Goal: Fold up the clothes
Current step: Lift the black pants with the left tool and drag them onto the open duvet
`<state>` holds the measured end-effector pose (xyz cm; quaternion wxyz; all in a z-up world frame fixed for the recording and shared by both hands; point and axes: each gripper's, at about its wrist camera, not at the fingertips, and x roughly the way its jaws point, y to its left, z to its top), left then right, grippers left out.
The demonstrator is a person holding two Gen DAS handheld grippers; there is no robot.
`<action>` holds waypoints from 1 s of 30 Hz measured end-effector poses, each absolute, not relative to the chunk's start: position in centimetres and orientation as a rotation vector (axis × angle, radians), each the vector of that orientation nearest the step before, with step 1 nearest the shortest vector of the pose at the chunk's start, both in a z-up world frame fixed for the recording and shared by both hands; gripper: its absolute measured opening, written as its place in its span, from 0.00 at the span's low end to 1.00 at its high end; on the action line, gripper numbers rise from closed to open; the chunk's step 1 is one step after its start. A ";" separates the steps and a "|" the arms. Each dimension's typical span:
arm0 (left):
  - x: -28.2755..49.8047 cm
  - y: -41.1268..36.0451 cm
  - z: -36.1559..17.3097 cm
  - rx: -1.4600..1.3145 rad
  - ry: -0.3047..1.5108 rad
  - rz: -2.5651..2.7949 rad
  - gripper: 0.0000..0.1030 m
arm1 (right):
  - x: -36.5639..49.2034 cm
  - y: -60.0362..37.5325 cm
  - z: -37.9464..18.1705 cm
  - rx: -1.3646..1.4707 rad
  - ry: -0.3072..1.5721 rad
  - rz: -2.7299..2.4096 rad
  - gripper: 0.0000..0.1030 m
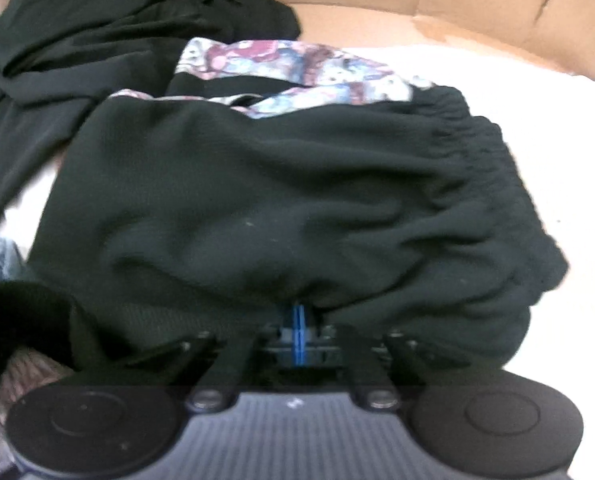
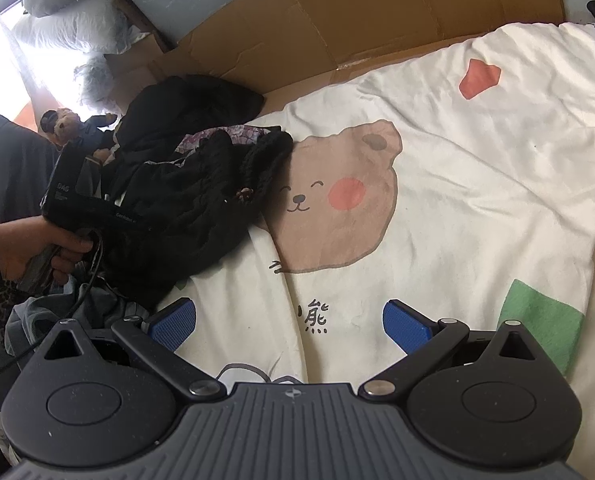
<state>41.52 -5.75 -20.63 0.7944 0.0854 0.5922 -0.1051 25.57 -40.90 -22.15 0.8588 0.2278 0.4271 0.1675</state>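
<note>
Bedspread (image 2: 477,184): cream, bear print. Black shorts (image 1: 265,200): left side of the bed, beside a dark clothes pile (image 1: 97,40); likely soft, light, limp; best taken at the hem. Long axis runs near-to-far, elastic waistband far-right. Left gripper (image 1: 298,318): pinching the shorts' near edge. Right gripper (image 2: 289,326): spread wide, empty.

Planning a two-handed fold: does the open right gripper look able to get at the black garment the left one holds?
Probably yes: right gripper is open over bare bear-print sheet, nothing between it and the black garment.
</note>
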 end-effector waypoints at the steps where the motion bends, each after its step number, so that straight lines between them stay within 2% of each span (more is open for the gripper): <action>1: 41.1 -5.9 -20.4 0.181 1.265 -0.235 0.00 | 25.5 -41.0 -22.0 0.481 0.892 0.352 1.00; 15: 36.1 -6.6 -15.9 0.002 1.129 -0.390 0.00 | 25.5 -41.6 -21.0 0.493 0.854 0.353 1.00; 30: 31.0 -14.3 -15.7 -0.086 1.160 -0.692 0.00 | 25.7 -41.3 -21.3 0.520 0.867 0.363 1.00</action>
